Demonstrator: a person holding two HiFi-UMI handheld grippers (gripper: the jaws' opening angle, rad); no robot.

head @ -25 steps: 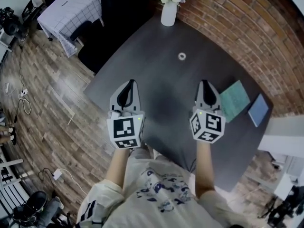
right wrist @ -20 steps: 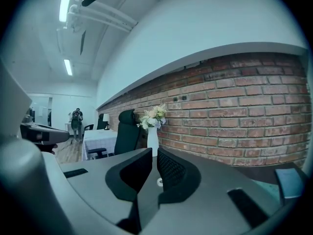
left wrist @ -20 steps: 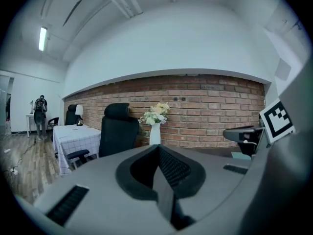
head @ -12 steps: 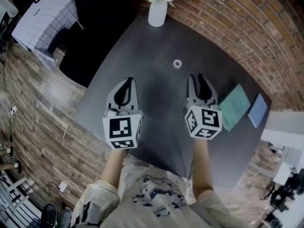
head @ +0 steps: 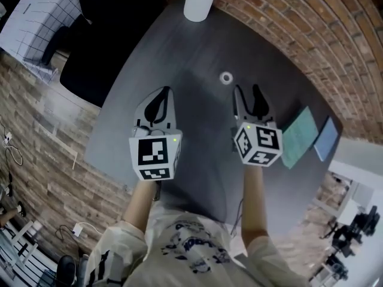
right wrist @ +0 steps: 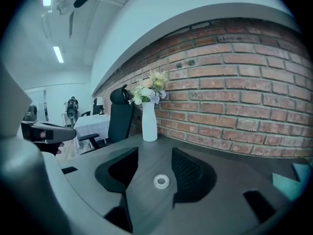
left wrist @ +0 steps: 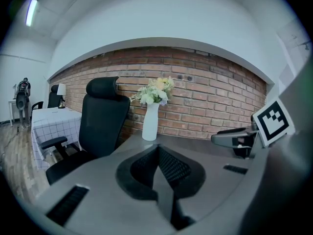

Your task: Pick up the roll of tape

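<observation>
Opening my right claw (head: pixel 247 95), I point it at the roll of tape (head: pixel 225 78), which lies flat on the dark worktop (head: pixel 191 46) just ahead of the tips, framed between the jaws, untouched. My left claw (head: pixel 161 95) hovers alongside, jaws together, empty.

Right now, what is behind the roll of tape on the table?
Behind the roll of tape, bare table runs to a white vase of flowers before the brick wall. The vase covers part of the wall.
</observation>
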